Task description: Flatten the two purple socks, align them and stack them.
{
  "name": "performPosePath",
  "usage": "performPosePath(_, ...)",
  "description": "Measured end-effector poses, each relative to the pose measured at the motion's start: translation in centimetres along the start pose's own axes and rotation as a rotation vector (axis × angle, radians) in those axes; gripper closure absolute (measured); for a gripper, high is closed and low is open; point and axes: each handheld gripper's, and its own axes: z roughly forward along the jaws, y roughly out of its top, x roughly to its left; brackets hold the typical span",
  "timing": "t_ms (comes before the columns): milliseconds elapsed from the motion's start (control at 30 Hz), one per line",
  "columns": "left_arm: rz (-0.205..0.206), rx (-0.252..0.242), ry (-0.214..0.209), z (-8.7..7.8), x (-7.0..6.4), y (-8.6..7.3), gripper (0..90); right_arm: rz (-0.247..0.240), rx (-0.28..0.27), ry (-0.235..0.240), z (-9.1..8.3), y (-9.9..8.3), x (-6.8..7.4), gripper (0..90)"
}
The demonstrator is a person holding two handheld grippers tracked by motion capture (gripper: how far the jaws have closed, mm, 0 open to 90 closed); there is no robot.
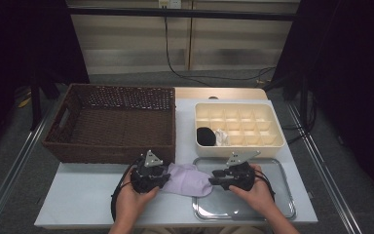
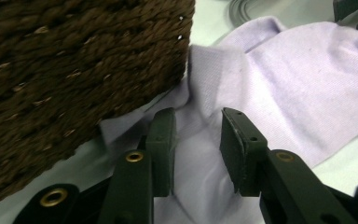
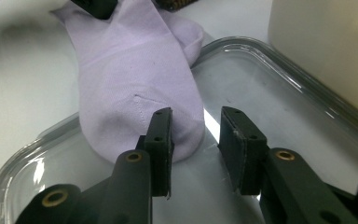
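Note:
A lavender sock (image 1: 187,179) lies flat on the white table, its toe end resting over the left rim of a metal tray (image 1: 243,214). My left gripper (image 1: 167,176) is at the sock's cuff end, open, with its jaws straddling a raised fold of the sock (image 2: 284,84) close to the basket's corner. My right gripper (image 1: 213,175) is open over the tray (image 3: 265,116). The toe of the sock (image 3: 135,84) touches its left finger (image 3: 161,140), and the gap between the jaws is mostly bare tray.
A dark wicker basket (image 1: 107,151) stands at the back left, its wall (image 2: 74,60) right beside the left gripper. A cream divided organizer (image 1: 238,147) sits behind the tray, holding a black sock (image 1: 205,136) and a white sock (image 1: 221,138).

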Motion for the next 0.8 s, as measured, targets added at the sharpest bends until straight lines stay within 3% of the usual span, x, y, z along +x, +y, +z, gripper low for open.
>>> performPosePath(400,-0.014,0.035,0.010,-0.3,0.4,-0.6,67.8,-0.043,0.016,-0.052,0.2,0.2,-0.5,75.1)
performPosePath(600,0.001,0.046,0.010,-0.4,0.3,-0.7,71.0,-0.019,0.004,-0.080,-0.1,0.0,-1.3,75.7)
performPosePath(800,-0.007,0.016,0.036,-1.1,0.5,-0.4,71.2,-0.001,-0.009,-0.094,-0.5,-0.3,-1.2,74.1)
